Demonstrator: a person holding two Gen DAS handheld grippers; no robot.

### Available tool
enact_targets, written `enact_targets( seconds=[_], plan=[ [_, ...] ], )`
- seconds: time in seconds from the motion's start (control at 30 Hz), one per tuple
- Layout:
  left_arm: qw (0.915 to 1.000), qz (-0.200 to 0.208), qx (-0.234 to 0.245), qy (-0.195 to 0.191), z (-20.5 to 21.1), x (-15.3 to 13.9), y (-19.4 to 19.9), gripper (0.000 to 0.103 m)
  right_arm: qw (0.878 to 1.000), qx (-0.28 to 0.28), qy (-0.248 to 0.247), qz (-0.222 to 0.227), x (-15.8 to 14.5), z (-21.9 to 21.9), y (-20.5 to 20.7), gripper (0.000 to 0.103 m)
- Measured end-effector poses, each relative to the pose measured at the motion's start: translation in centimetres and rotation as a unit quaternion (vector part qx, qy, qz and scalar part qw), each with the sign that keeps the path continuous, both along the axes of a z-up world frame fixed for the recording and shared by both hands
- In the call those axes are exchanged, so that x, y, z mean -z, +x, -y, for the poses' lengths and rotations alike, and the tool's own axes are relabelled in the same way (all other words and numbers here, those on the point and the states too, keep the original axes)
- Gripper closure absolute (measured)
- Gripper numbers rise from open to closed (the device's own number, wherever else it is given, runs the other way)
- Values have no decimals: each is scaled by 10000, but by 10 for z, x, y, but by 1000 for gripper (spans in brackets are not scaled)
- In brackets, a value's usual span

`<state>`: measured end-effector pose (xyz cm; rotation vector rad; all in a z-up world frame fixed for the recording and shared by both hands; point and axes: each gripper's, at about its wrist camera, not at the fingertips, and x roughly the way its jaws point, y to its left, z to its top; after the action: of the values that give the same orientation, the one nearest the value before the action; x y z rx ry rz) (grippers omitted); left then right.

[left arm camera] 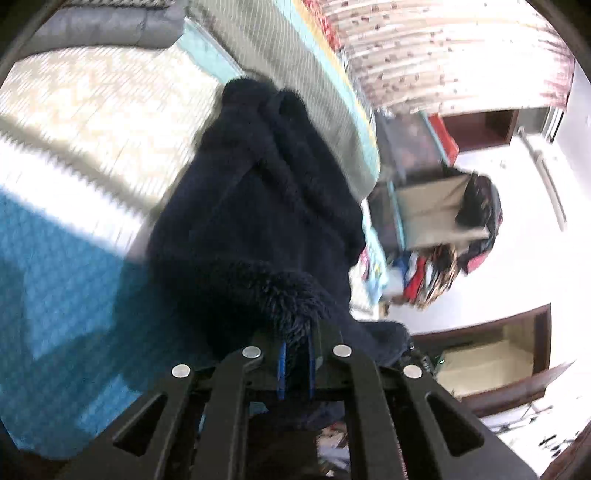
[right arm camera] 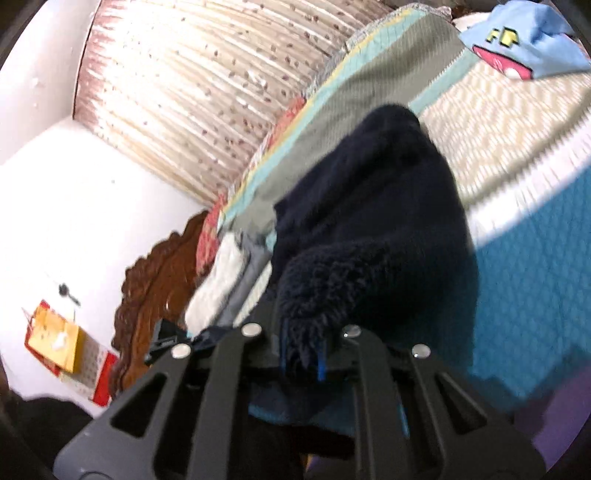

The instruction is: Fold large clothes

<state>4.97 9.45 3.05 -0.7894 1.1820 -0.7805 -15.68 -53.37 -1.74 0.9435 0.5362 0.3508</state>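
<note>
Left wrist view first: far left, a grey cushion (left arm camera: 110,26) at the top edge. Below it, a bedspread (left arm camera: 92,122) in cream zigzag bands, turning teal towards the near left. In the middle, a dark navy fleece garment (left arm camera: 258,206), bunched and running from the bedspread towards the camera, its fluffy edge pinched between the blue pads of the left gripper (left arm camera: 295,363); jaws clenched on the fleece, only a narrow gap packed with pile. Right of the garment, an olive and turquoise striped border of the bedspread, then a cardboard box (left arm camera: 432,210) on the pale floor with a heap of mixed clothes (left arm camera: 439,273) beside it. Far top right, a patterned curtain (left arm camera: 443,48). Right wrist view: far left, a white wall with a red and yellow hanging calendar (right arm camera: 66,350), then a carved brown headboard (right arm camera: 155,291) and the same kind of curtain (right arm camera: 192,96) above. In the middle, the fleece garment (right arm camera: 373,221) again, lying on the striped and zigzag bedspread (right arm camera: 517,136) and rising to the right gripper (right arm camera: 301,354); jaws clamped shut on a fluffy fold, blue pads (right arm camera: 320,363) partly buried in pile. Far top right, a light blue cloth (right arm camera: 524,40) with a pink and yellow print on the bed. Both views blurred.
</note>
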Motion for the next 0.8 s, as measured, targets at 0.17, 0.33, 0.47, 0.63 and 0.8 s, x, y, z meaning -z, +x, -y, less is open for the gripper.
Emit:
enact_targets(
  seconds=[0.17, 0.33, 0.47, 0.63, 0.8],
  plan=[
    [9982, -357, -413, 258, 33, 11, 80, 71, 9992, 222, 112, -312, 4, 35, 87, 92],
    [9836, -1174, -871, 1053, 53, 64, 159, 67, 9843, 743, 387, -1554, 58, 64, 171, 87],
    [9796, -1464, -1043, 894, 52, 88, 185, 67, 9679, 1116, 1463, -1711, 93, 72, 178, 82],
    [9807, -1682, -689, 720, 50, 93, 195, 66, 9731, 1623, 1208, -1099, 75, 83, 147, 25],
    [9885, -1381, -535, 308, 30, 71, 186, 66, 9781, 1977, -337, -555, 9, 74, 120, 22]
  ],
)
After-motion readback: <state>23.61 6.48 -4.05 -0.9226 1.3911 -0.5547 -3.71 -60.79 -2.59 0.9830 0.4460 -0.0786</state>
